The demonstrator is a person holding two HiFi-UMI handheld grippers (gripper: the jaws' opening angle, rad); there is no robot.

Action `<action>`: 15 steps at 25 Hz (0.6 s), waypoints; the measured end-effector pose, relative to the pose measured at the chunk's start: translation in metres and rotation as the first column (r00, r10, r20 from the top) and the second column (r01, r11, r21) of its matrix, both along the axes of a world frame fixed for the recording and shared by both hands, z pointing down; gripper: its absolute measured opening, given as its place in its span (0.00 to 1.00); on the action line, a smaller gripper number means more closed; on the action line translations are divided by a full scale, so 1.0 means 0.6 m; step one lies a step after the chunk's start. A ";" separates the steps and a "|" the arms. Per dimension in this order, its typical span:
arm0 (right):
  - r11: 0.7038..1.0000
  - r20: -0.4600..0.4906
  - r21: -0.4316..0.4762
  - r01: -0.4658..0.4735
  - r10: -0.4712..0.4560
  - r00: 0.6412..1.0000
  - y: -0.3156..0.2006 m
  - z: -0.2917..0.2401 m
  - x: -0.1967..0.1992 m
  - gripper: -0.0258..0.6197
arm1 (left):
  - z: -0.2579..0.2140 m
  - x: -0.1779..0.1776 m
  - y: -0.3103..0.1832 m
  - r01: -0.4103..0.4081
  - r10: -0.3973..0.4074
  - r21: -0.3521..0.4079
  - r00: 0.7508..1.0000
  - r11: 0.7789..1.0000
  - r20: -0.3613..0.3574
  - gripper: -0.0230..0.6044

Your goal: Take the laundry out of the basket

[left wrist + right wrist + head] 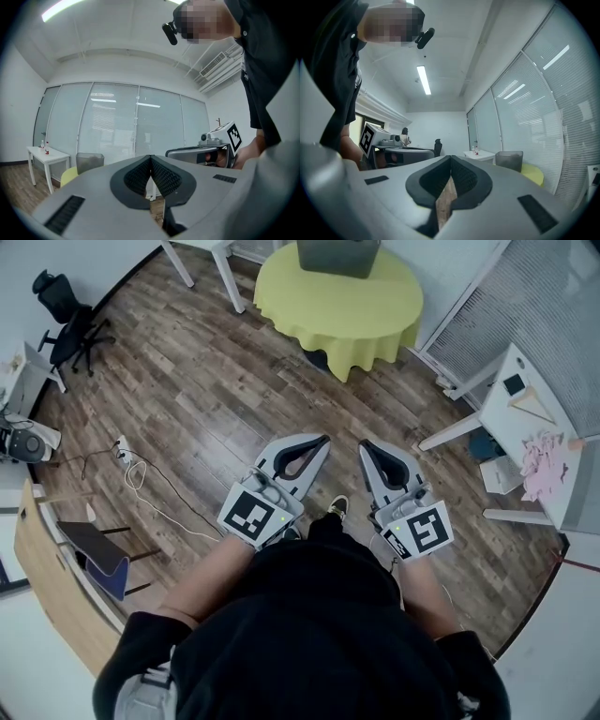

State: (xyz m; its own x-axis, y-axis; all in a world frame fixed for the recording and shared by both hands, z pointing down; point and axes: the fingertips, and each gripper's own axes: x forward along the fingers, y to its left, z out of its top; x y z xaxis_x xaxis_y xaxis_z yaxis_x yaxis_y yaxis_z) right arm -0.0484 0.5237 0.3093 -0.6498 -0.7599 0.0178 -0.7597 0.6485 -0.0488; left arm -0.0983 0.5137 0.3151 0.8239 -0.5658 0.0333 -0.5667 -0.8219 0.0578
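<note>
Both grippers are clenched on nothing. The left gripper [151,158] shows its pads pressed tip to tip with only the room behind them. The right gripper [451,158] is the same, with floor planks showing below its closed tips. The person holds them side by side at waist height, pointing ahead.

Task status: not begun, by my reading. The basket [337,255] stands on the round table [375,320] (yellow cloth) across the floor [206,390], well apart from both tools. No laundry is held. No view shows whether the basket holds any. What is left is the whole job: approach, reach in, and lift out each piece.

View differences: only the head view shows the layout from above. It takes in the white table [511,399] at the right with a crumpled pink cloth [544,460] on it (whether that is laundry, I cannot tell) and the office chair [70,320] at far left. The gripper views alone show the basket side-on, a grey straight-walled bin, against a glass wall with blinds. Each of them also catches the other gripper in its hand.
</note>
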 end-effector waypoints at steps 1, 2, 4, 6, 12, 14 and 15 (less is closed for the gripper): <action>1.000 0.000 0.001 0.002 -0.002 1.000 -0.009 -0.001 0.008 0.08 | -0.001 0.010 -0.009 0.001 -0.001 0.005 1.000 1.000 0.000 0.05; 1.000 0.000 0.001 0.003 -0.003 1.000 -0.016 -0.001 0.016 0.08 | -0.002 0.021 -0.017 0.002 -0.002 0.010 1.000 1.000 0.002 0.05; 1.000 -0.002 0.002 0.003 -0.003 1.000 -0.031 -0.002 0.033 0.08 | -0.003 0.042 -0.030 0.005 -0.005 0.017 1.000 1.000 0.008 0.05; 1.000 0.001 0.003 0.008 -0.008 1.000 -0.043 -0.003 0.052 0.08 | -0.001 0.061 -0.040 0.008 -0.008 0.009 1.000 1.000 0.027 0.05; 0.999 0.010 0.010 0.035 -0.035 0.999 -0.070 -0.005 0.094 0.08 | -0.007 0.108 -0.069 0.029 -0.029 0.023 1.000 0.999 0.011 0.05; 0.999 0.013 0.013 0.039 -0.039 0.999 -0.079 -0.004 0.104 0.08 | -0.005 0.117 -0.076 0.039 -0.039 0.026 0.999 0.999 0.011 0.05; 0.999 0.016 0.015 0.037 -0.037 0.999 -0.085 -0.005 0.110 0.08 | -0.004 0.122 -0.080 0.040 -0.040 0.025 0.999 0.999 0.012 0.05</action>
State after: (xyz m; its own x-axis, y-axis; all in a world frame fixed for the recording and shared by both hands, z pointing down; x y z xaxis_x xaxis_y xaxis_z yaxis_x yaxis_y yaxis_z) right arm 0.0173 0.4727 0.3063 -0.6779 -0.7352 -0.0039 -0.7341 0.6771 -0.0514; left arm -0.0251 0.4658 0.3126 0.8000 -0.5993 0.0289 -0.6000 -0.7994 0.0304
